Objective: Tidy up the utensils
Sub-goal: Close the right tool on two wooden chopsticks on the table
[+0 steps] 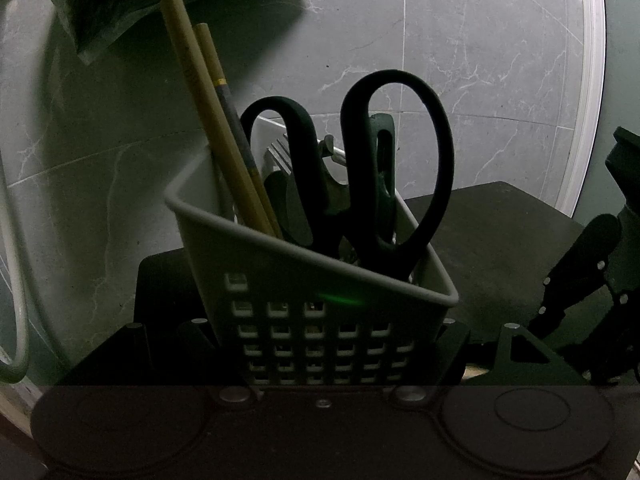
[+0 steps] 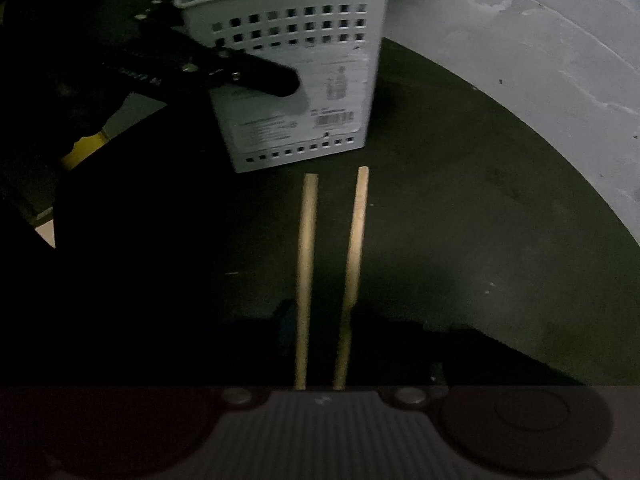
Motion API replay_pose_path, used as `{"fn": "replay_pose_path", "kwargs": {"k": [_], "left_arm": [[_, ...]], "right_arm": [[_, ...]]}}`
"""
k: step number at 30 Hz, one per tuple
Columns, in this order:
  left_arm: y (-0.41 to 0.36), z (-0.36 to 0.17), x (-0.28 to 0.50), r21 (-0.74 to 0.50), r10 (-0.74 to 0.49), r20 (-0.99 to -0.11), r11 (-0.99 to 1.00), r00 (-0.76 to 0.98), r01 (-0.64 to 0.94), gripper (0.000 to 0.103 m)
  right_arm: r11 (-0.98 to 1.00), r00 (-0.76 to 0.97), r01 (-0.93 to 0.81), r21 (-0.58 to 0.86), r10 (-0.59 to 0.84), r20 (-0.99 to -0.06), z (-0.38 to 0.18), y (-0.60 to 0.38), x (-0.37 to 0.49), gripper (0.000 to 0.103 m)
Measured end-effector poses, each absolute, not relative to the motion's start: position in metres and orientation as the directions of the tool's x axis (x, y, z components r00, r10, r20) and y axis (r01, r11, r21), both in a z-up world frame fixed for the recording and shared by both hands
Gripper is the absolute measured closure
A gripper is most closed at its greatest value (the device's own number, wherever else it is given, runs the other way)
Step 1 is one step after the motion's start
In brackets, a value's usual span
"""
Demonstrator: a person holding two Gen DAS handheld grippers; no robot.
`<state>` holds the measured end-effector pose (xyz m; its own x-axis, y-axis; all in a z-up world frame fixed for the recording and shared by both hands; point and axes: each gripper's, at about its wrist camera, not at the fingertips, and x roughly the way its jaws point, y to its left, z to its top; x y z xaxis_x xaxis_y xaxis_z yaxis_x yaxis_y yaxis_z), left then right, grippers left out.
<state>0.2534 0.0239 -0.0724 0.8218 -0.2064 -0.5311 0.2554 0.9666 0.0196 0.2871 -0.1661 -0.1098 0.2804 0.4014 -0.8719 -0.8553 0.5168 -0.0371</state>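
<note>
A white perforated caddy (image 1: 312, 280) stands on the dark round table (image 1: 500, 240), and it is already well filled: two yellow chopsticks (image 1: 224, 152) lean out toward its left corner, black-handled scissors (image 1: 384, 168) stand handles-up in the middle, and a fork (image 1: 280, 154) and some darker utensil heads show behind them, too shadowed to name. The left gripper (image 1: 332, 356) is closed on the caddy, its fingers (image 1: 452, 344) pressing the lower walls on either side of the grid of holes; from the right wrist view one dark finger of it lies across the caddy's labelled face (image 2: 280, 78). Just in front of the caddy, two pale wooden chopsticks (image 2: 308, 264) lie side by side on the table, nearly parallel with a narrow gap between them, their far ends close to the caddy's base but apart from it. Their near ends run back into the right gripper (image 2: 320, 376), whose jaws look drawn in around them, though it is too dark there to say for certain that the pads press on the wood. To the right of the chopsticks the table is bare out to its curved edge, beyond which the grey marbled floor (image 2: 540, 60) shows; the left side is deep in shadow. A dark green bag (image 1: 132, 4) hangs above the caddy in the left wrist view.
</note>
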Motion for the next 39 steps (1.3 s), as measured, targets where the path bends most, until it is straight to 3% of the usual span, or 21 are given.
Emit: {"fn": "replay_pose_path", "kwargs": {"k": [1,9,17,22,24,25,26,39], "left_arm": [[0.024,-0.072,0.253,0.02,-0.206,-0.531,0.967,0.822,0.255,0.025],[0.025,-0.073,0.252,0.02,-0.207,-0.532,0.966,0.821,0.257,0.025],[0.027,-0.073,0.25,0.009,-0.209,-0.531,0.968,0.822,0.251,0.025],[0.027,-0.074,0.248,0.002,-0.206,-0.531,0.97,0.822,0.245,0.026],[0.027,-0.073,0.248,0.001,-0.203,-0.53,0.971,0.823,0.24,0.026],[0.027,-0.073,0.247,0.0,-0.203,-0.529,0.971,0.824,0.239,0.026],[0.027,-0.074,0.247,-0.001,-0.203,-0.529,0.971,0.824,0.238,0.026],[0.028,-0.076,0.245,0.001,-0.201,-0.531,0.971,0.823,0.238,0.026]], "right_arm": [[0.522,0.28,-0.852,-0.036,0.398,-0.873,-0.109,-0.168,0.29,0.086],[0.549,0.281,-0.835,-0.032,0.376,-0.883,-0.108,-0.166,0.299,0.087],[0.488,0.251,-0.869,-0.077,0.303,-0.919,-0.108,-0.149,0.312,0.07],[0.497,0.199,-0.867,-0.037,0.277,-0.94,-0.107,-0.135,0.322,0.07],[0.501,0.199,-0.865,-0.038,0.273,-0.941,-0.108,-0.133,0.323,0.073],[0.504,0.198,-0.863,-0.037,0.27,-0.942,-0.107,-0.134,0.324,0.078],[0.507,0.197,-0.861,-0.037,0.266,-0.944,-0.107,-0.135,0.325,0.088],[0.638,0.222,-0.768,0.061,0.355,-0.908,-0.107,-0.162,0.335,0.09]]}}
